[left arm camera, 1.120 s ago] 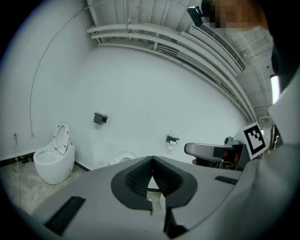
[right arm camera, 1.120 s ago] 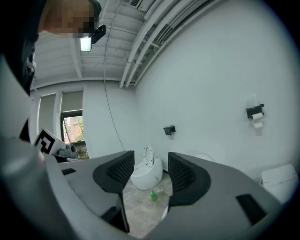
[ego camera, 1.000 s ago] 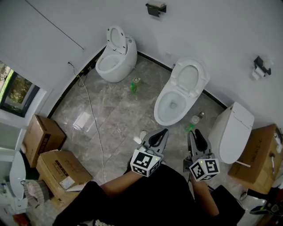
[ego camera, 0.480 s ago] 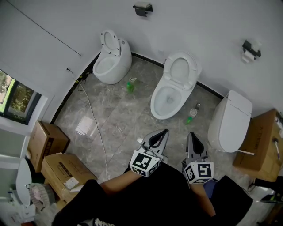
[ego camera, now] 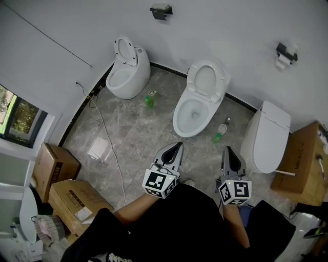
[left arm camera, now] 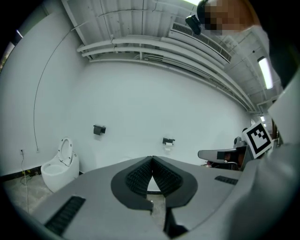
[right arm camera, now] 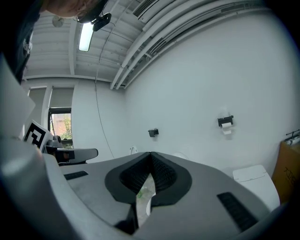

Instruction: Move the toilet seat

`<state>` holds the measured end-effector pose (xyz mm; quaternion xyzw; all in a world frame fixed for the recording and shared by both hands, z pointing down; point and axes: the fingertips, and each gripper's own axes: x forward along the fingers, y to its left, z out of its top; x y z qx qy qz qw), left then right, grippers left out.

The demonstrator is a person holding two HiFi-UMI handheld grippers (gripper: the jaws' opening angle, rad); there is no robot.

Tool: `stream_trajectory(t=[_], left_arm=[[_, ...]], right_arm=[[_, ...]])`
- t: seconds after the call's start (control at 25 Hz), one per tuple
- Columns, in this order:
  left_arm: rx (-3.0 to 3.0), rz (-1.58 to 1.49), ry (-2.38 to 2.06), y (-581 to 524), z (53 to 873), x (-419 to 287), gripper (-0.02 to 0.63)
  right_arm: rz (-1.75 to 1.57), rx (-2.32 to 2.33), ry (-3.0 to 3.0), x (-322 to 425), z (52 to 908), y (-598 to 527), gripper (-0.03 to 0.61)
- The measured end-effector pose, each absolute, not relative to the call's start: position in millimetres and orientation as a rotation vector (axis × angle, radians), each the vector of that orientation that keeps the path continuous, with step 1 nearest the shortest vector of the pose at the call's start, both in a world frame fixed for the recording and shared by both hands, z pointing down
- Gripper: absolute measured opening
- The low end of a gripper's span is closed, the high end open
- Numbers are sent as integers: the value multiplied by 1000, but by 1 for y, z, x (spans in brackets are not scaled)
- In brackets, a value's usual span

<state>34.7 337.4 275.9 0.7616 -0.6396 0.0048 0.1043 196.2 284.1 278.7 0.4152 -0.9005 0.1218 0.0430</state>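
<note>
Head view's way up, staring steeply down at the floor. Both gripper views sit low behind their own jaws, facing the far wall about level. All three catch the black paper holder.

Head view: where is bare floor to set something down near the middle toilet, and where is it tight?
The widest bare patch is the grey floor between the cable, the green bottle and the middle toilet. Tight: the gap between the middle toilet and the right toilet, where small bottles stand, and the left edge by the cardboard boxes.
</note>
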Motion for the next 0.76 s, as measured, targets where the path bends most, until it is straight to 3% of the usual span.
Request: stream_trajectory(t=[0.76], left_arm=[[2284,-53,-1890,294,258,10,14]], right_arm=[[387,1391,-2722,205,263,243,29]])
